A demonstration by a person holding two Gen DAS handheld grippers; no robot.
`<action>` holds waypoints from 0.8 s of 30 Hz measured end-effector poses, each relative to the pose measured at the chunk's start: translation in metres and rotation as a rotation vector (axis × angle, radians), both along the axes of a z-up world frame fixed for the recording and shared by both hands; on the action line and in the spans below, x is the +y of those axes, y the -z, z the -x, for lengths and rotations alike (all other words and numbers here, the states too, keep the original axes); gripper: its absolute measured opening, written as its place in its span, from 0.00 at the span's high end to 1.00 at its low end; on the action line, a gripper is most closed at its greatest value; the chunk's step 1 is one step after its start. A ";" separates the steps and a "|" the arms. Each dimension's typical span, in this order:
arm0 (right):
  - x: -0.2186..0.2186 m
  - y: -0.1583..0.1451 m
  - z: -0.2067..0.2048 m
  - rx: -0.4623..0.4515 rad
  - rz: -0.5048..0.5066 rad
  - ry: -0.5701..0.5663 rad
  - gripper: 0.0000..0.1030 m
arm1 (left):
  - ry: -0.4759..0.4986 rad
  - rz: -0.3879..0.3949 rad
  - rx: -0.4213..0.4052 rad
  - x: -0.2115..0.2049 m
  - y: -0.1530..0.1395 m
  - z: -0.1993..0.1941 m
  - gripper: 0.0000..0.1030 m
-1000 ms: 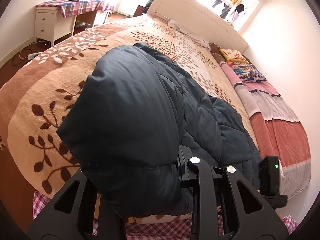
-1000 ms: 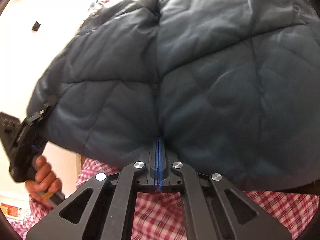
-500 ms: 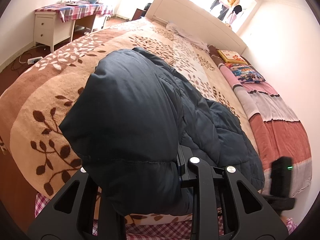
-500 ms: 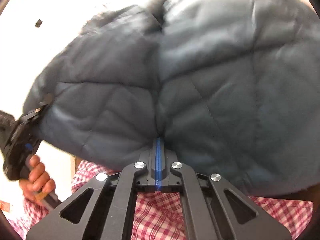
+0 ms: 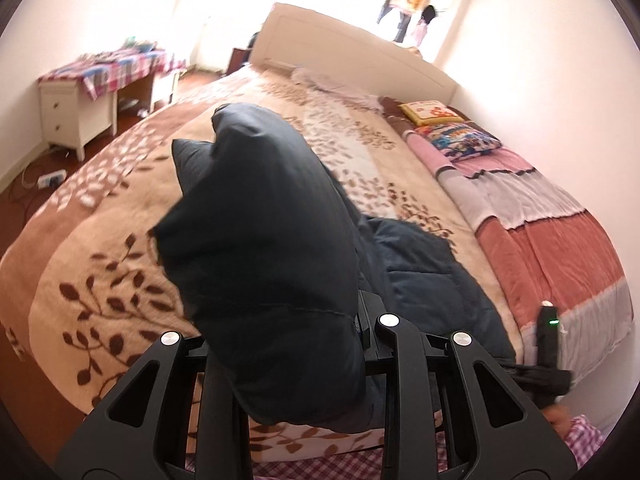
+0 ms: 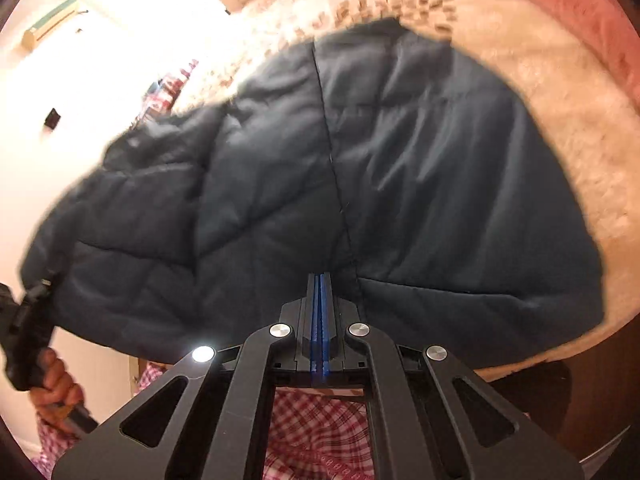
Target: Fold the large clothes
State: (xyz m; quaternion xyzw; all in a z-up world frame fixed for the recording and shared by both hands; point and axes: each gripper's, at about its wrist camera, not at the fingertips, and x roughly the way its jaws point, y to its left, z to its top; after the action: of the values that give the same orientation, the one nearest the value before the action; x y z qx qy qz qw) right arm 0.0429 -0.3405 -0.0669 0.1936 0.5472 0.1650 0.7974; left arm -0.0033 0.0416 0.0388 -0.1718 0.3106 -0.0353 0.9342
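Both ends up now: the left hand-held gripper (image 5: 280,332) is clamped on a thick bunch of the dark quilted jacket (image 6: 360,184), the right hand-held gripper (image 6: 320,280) pinched tight on its hem, probably, the jacket hanging over the bed (image 5: 100,248).

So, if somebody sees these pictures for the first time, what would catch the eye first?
First the big dark blue quilted jacket, which fills the middle of both views, lifted over the foot of the bed. Both grippers pinch its near edge: the left gripper on a thick bunch, the right gripper shut on a thin fold. Behind it spreads the beige blanket with brown leaves.
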 end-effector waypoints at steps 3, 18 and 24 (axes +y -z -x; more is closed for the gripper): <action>0.007 0.009 -0.002 0.011 0.015 -0.009 0.98 | 0.055 -0.031 -0.036 -0.021 -0.016 -0.002 0.76; 0.024 0.025 -0.001 0.002 0.038 -0.025 1.00 | 0.375 -0.103 -0.090 -0.157 -0.044 -0.028 0.76; 0.025 0.031 0.001 0.013 -0.012 -0.021 1.00 | 0.467 -0.112 -0.048 -0.201 -0.022 -0.043 0.76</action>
State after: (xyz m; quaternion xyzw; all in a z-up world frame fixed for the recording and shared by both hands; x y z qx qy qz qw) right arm 0.0416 -0.3159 -0.0982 0.1937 0.5535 0.1752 0.7909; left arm 0.0399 -0.1593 0.0610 -0.0422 0.3212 -0.2371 0.9159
